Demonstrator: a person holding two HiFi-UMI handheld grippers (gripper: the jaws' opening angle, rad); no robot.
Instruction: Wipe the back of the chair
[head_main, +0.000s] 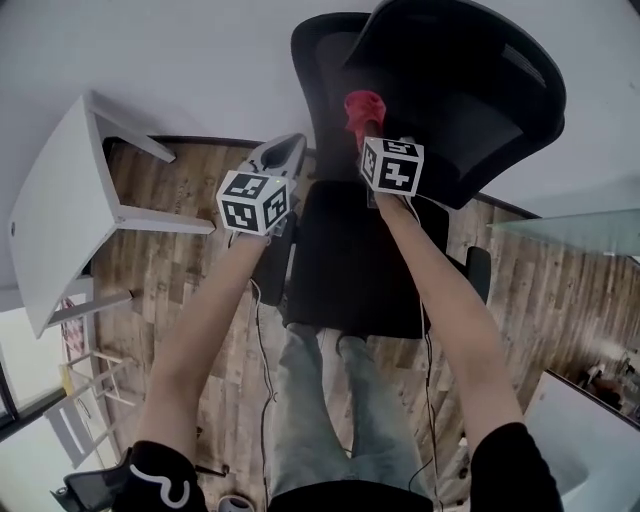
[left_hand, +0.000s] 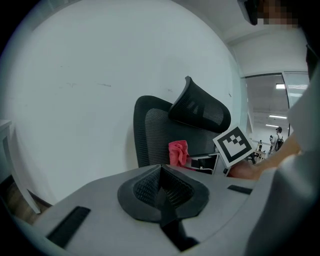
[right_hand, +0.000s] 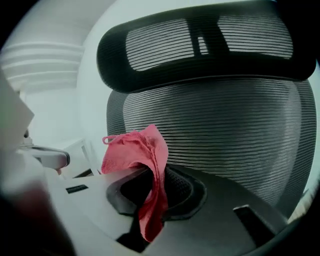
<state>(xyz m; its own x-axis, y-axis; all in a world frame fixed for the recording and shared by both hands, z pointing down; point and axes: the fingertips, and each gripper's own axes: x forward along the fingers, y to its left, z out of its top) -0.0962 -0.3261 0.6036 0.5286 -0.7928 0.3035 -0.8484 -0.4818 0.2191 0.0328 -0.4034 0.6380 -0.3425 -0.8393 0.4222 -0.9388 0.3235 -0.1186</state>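
A black mesh chair (head_main: 330, 60) is seen standing close to a white wall, its seat turned toward the person. The right tool (head_main: 361, 128) is closed on a red cloth (head_main: 363, 108), which is pinched between the jaws. In the right gripper view the cloth (right_hand: 134, 152) is bunched above the jaws, and a tail of it hangs down between them. The cloth is held up against the front of the chair back (right_hand: 225, 135), below the headrest (right_hand: 200, 45); whether cloth and mesh touch cannot be made out. The left tool (left_hand: 162, 192) is closed with nothing between its jaws. It is held just left of the chair back, near the right tool. A white desk (head_main: 60, 210) is seen at the left, well apart from the chair, on a wooden floor (head_main: 180, 260).
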